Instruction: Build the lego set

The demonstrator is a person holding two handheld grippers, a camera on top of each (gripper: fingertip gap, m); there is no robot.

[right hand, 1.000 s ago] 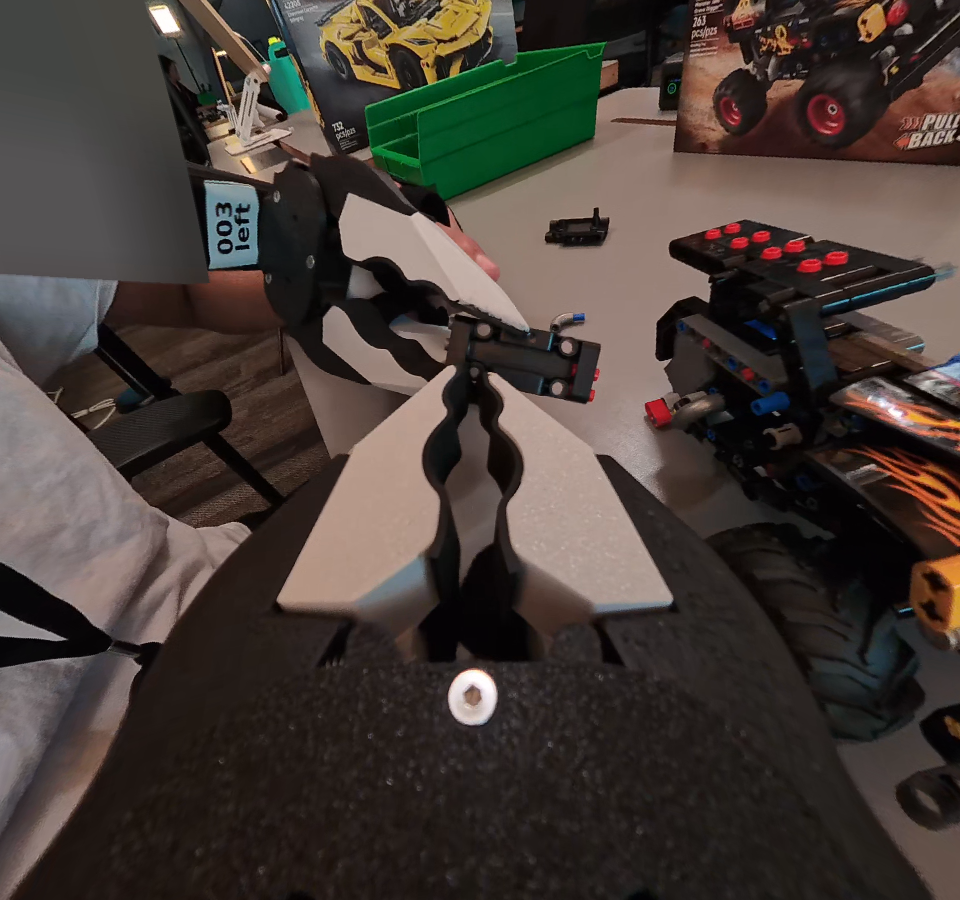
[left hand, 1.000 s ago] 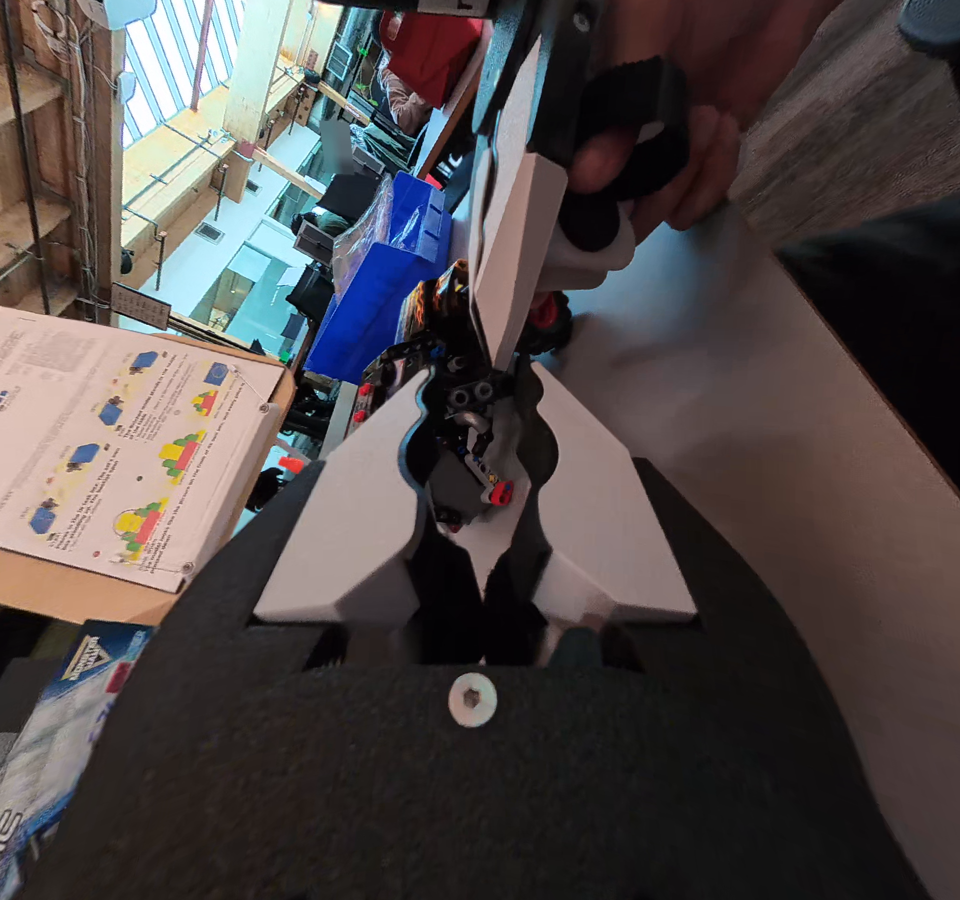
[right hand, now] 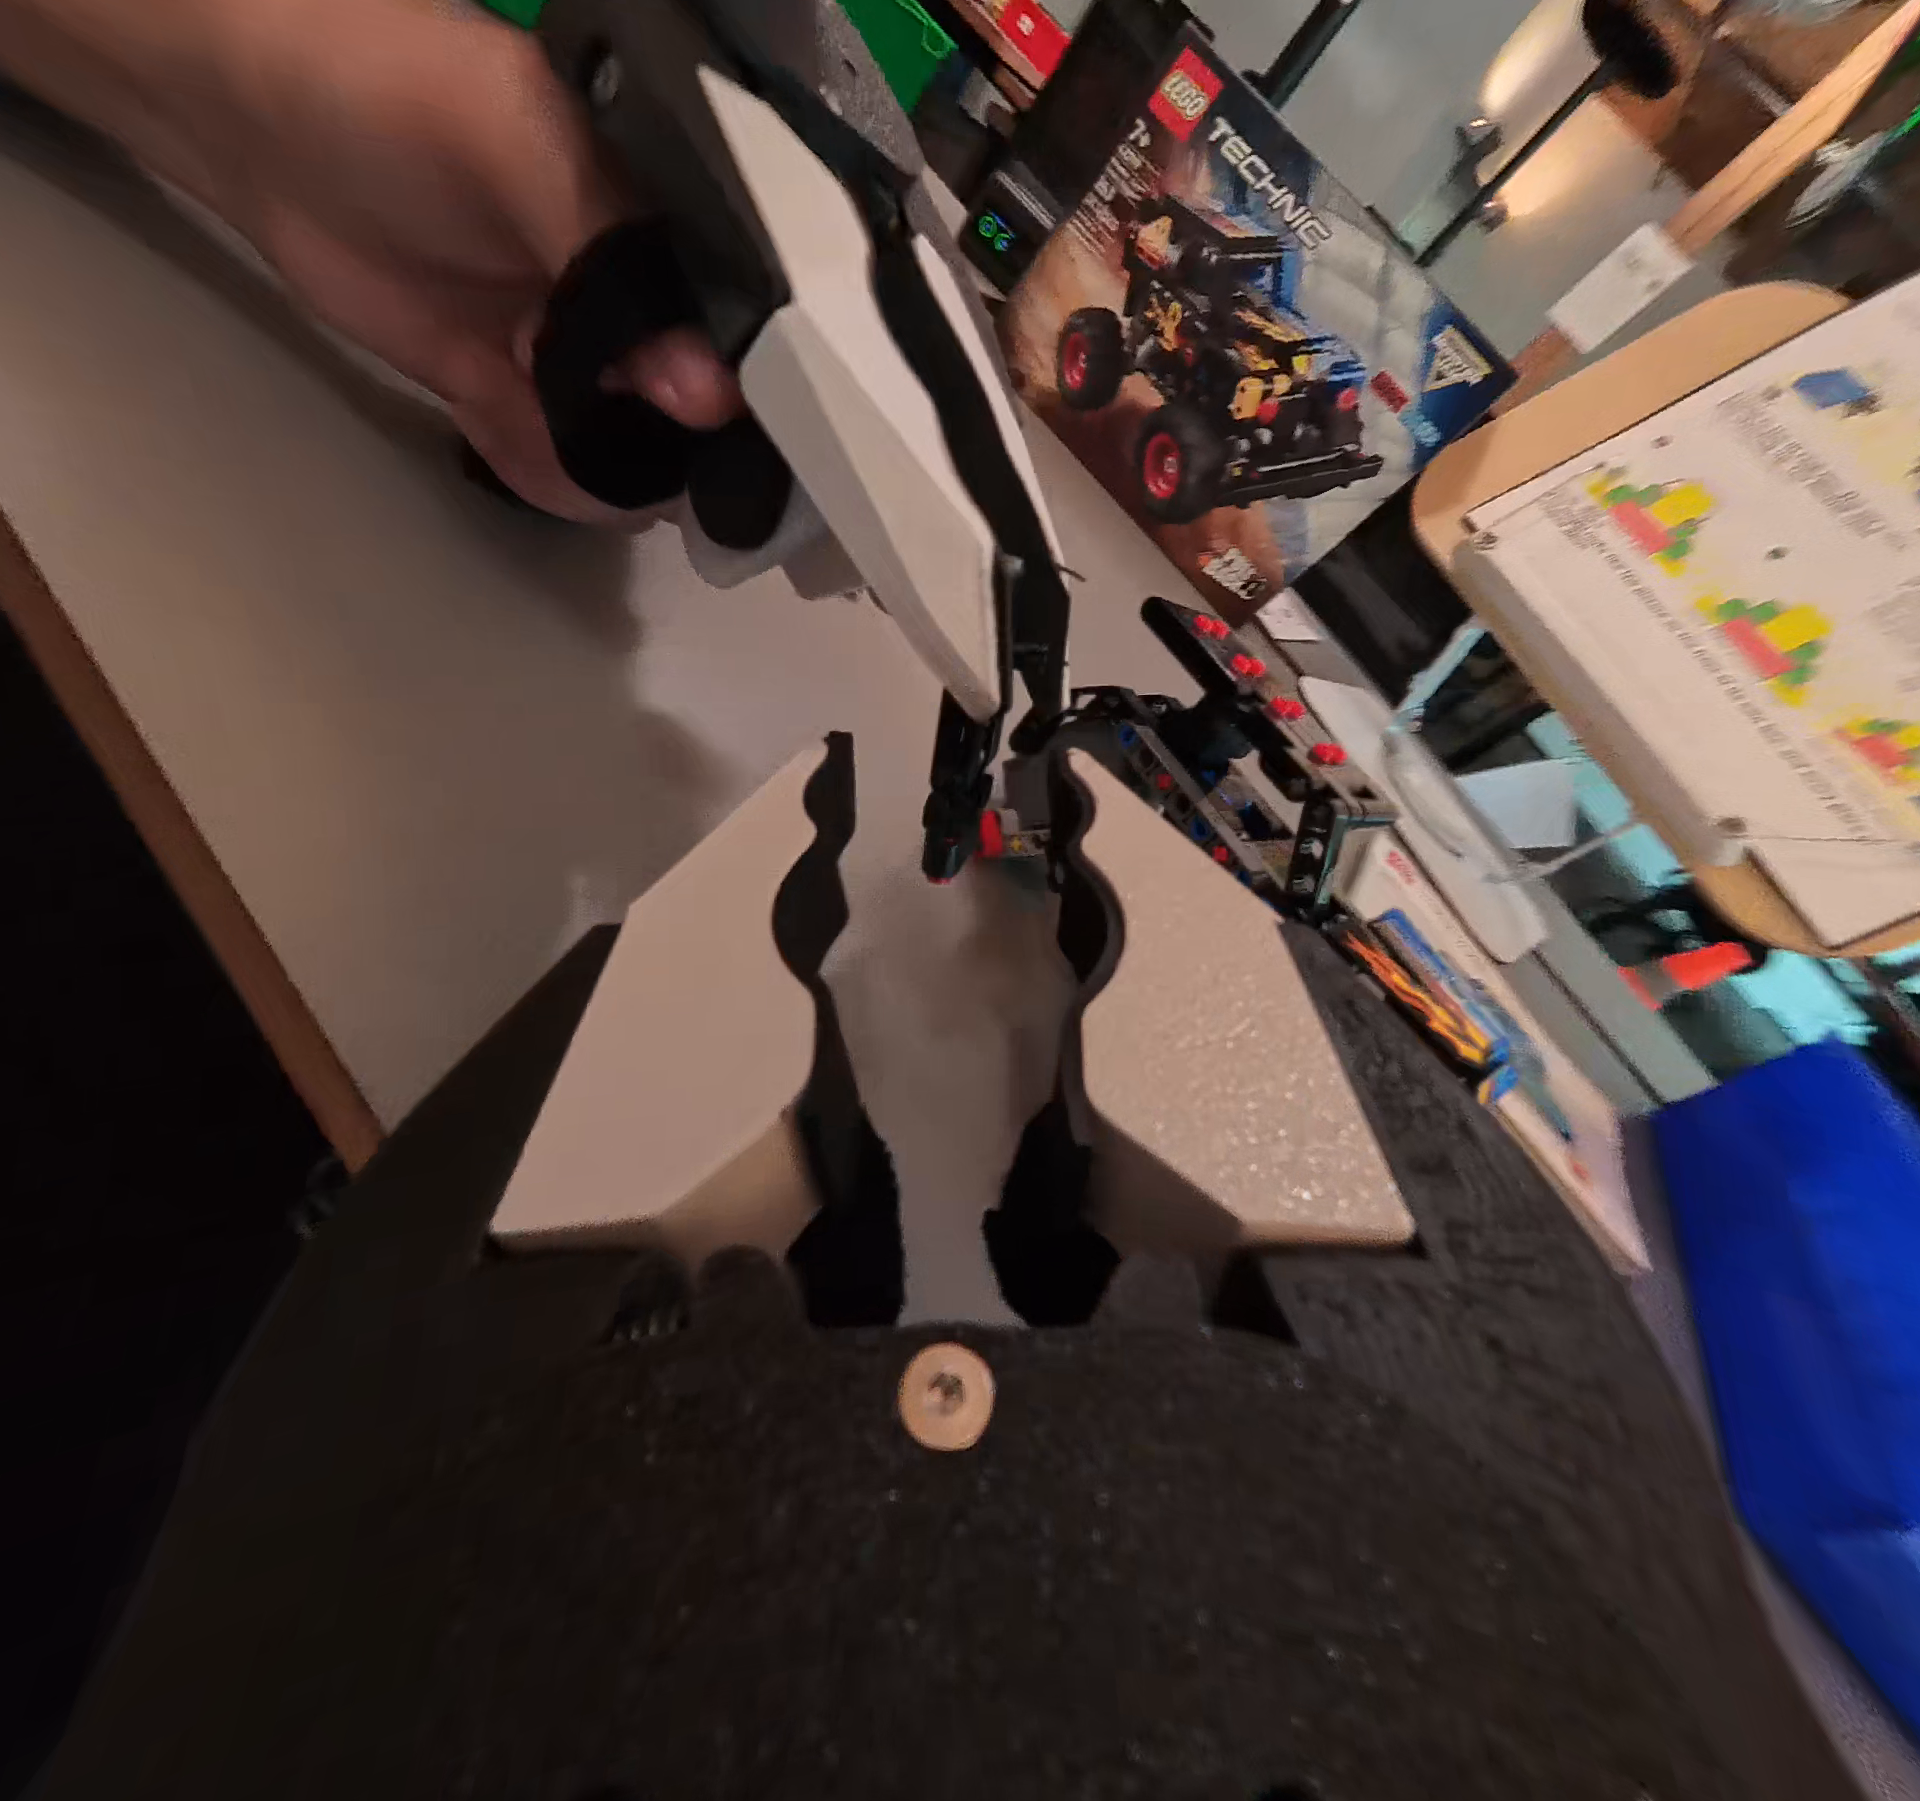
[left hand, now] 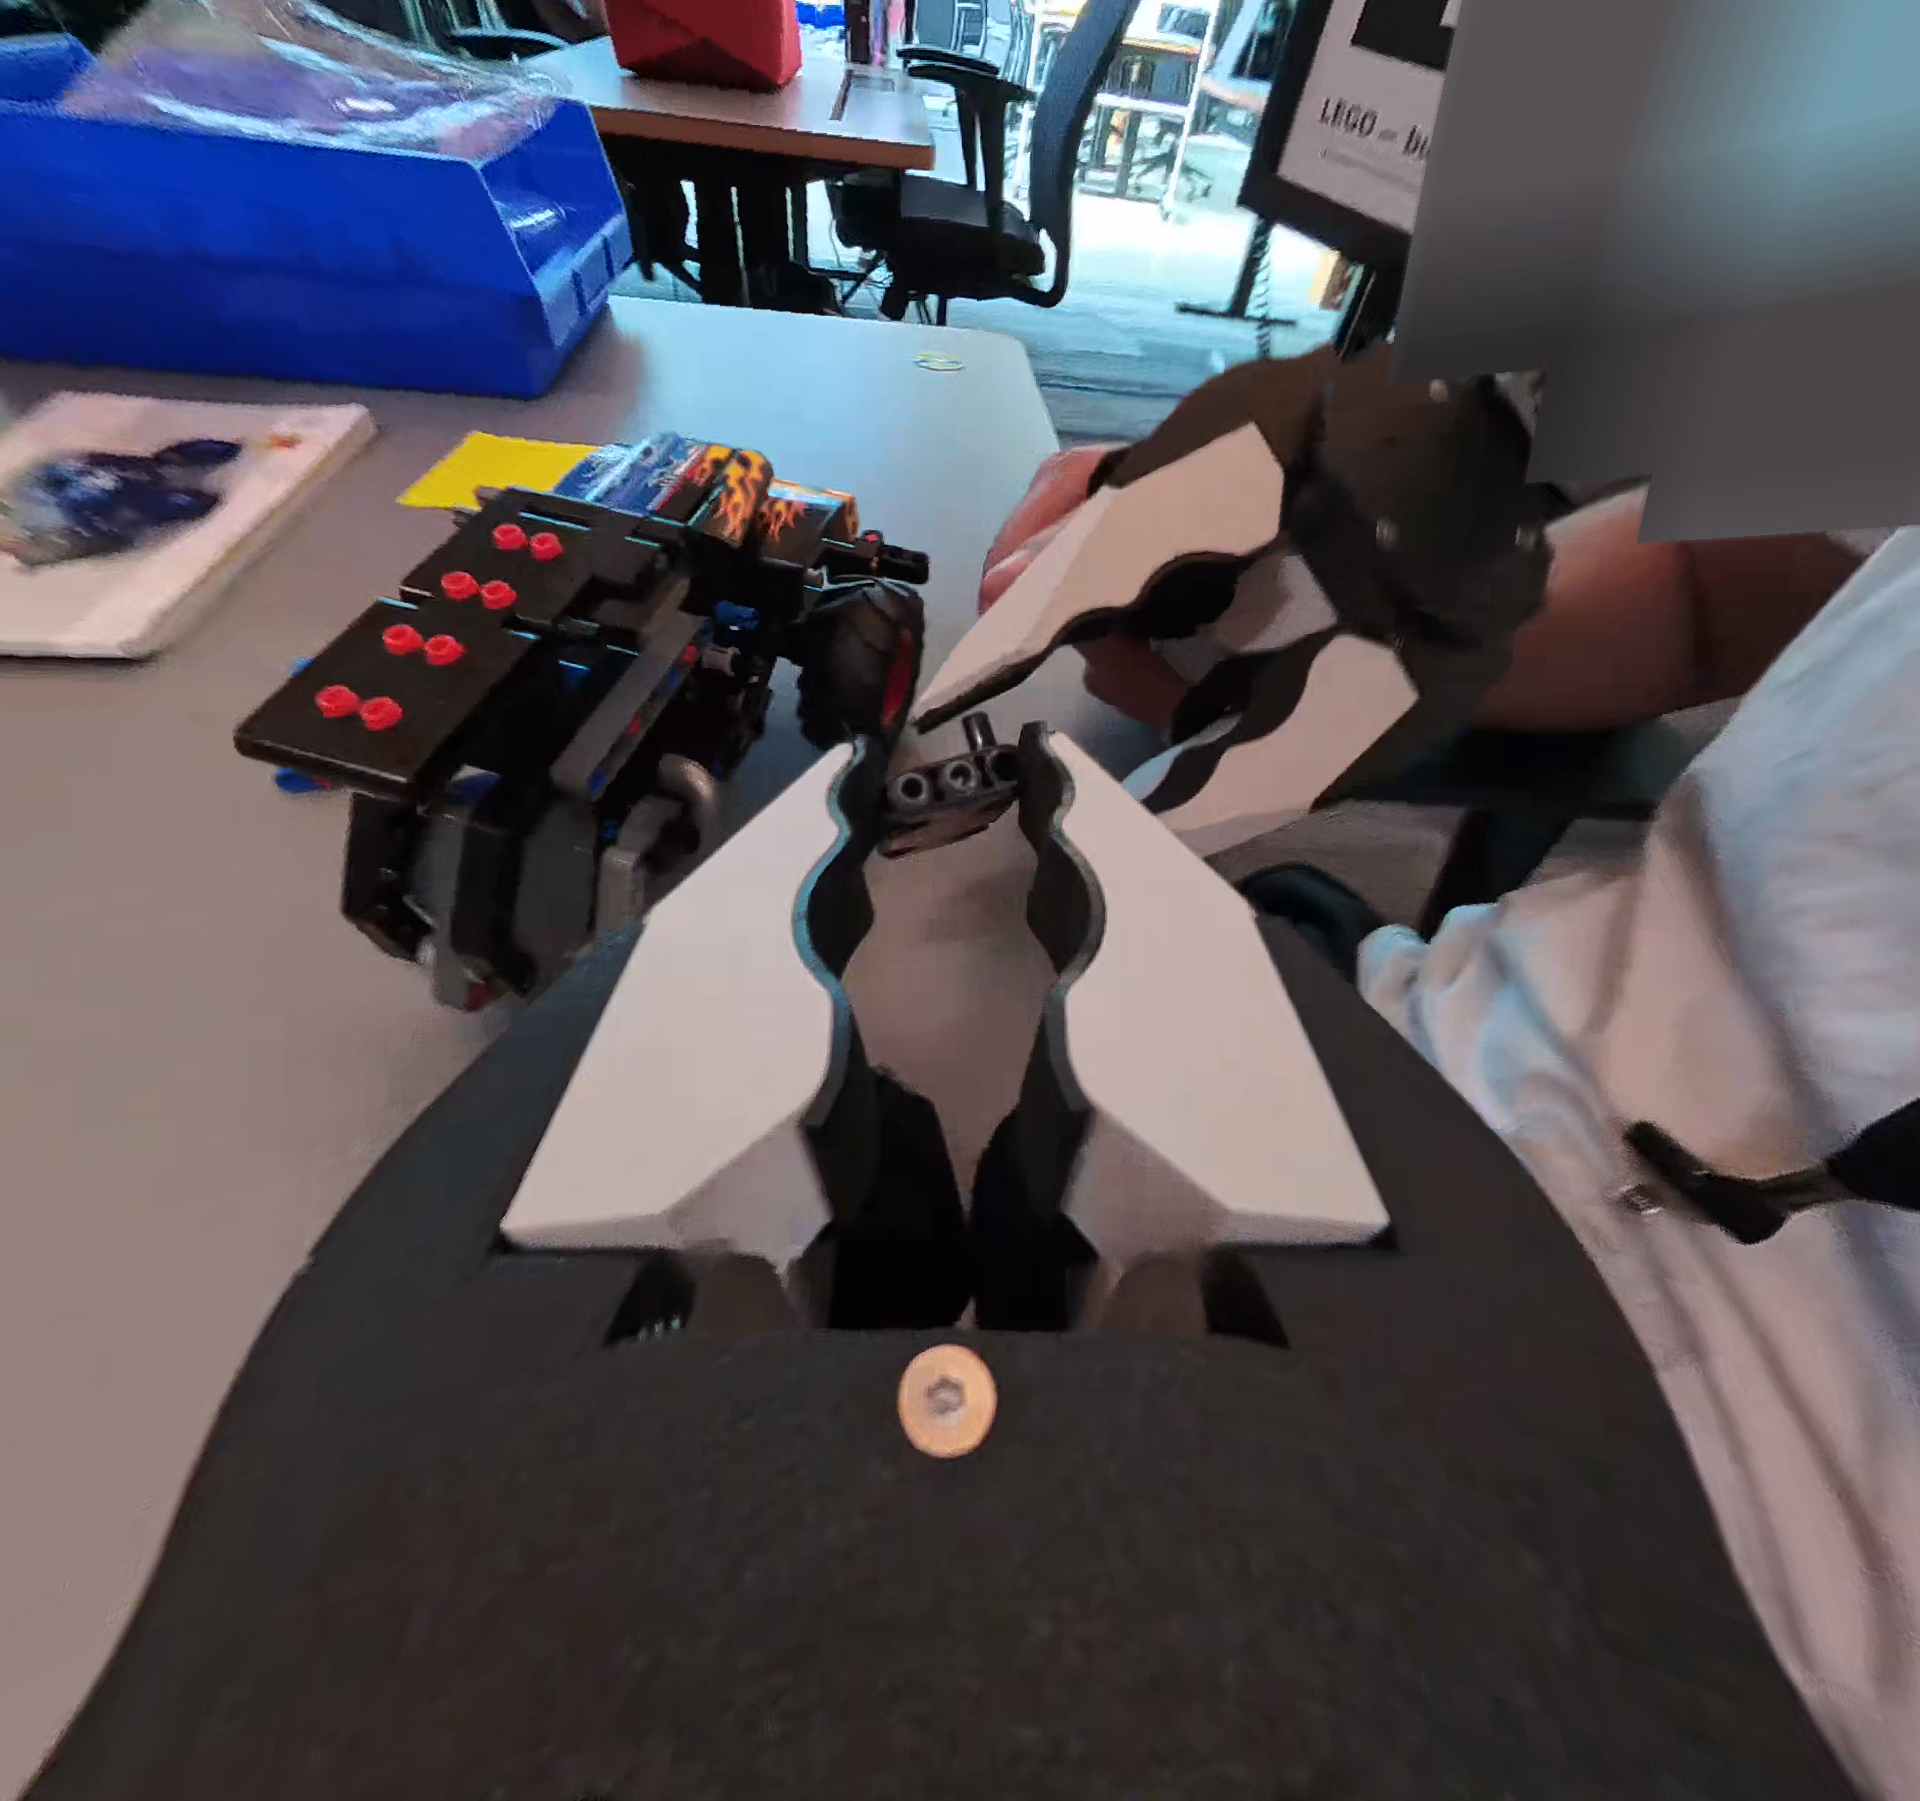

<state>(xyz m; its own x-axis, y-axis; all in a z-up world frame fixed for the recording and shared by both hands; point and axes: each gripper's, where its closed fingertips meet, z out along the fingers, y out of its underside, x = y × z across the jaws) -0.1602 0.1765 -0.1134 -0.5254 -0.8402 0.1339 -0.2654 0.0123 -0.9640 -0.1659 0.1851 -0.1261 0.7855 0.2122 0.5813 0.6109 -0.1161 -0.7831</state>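
A pale grey desk (left hand: pixel 125 920) carries a blue plastic bin (left hand: pixel 291 245) at its far side and a partly built black toy truck with red studs and flame stickers (left hand: pixel 540 712) nearer in. In the right wrist view a printed toy-truck box (right hand: pixel 1247 349) stands behind the truck (right hand: pixel 1247 764). The left claw (left hand: pixel 945 764) is closed on a small black brick assembly with round holes (left hand: pixel 945 795), pinched between its tips just right of the truck. The right claw (right hand: pixel 951 764) is moderately spread and holds nothing; the same black piece (right hand: pixel 961 795) hangs between its tips, gripped from above by the left claw (right hand: pixel 987 702).
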